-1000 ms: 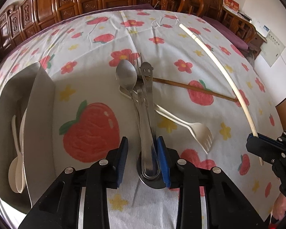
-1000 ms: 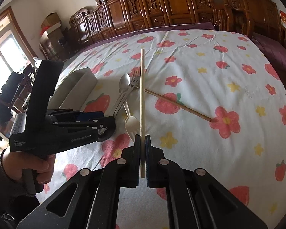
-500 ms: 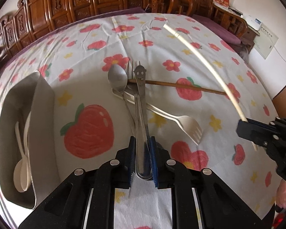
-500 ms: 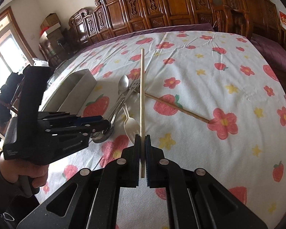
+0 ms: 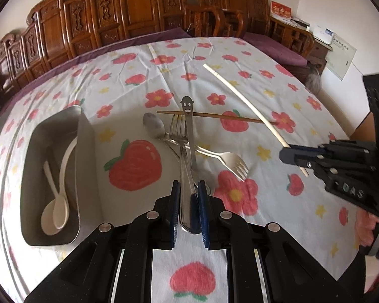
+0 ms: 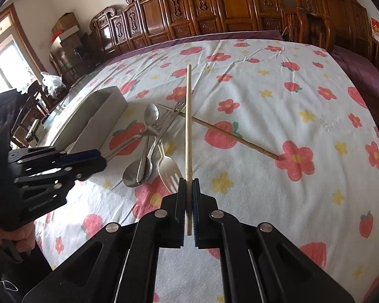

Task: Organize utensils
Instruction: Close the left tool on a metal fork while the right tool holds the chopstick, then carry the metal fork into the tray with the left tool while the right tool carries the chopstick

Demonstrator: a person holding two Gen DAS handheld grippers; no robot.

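Note:
My left gripper (image 5: 188, 197) is shut on the handle of a steel fork (image 5: 178, 128) and holds it lifted above the pile of cutlery. A steel spoon (image 5: 152, 125), a smiley-handled utensil (image 5: 187, 106) and a pale fork (image 5: 236, 164) lie on the flowered cloth, with a brown chopstick (image 5: 214, 116) across behind them. My right gripper (image 6: 188, 192) is shut on a pale chopstick (image 6: 188, 116) and holds it above the table; it shows at the right of the left wrist view (image 5: 294, 155).
A metal tray (image 5: 84, 136) stands at the left with white plastic spoons (image 5: 54, 209) in it; it also shows in the right wrist view (image 6: 101, 108). Carved wooden chairs (image 5: 139, 7) line the table's far side. The table edge drops off on the right.
My left gripper closed on the steel fork's handle and lifted it off the pile. The right gripper kept hold of the pale chopstick and shifted slightly.

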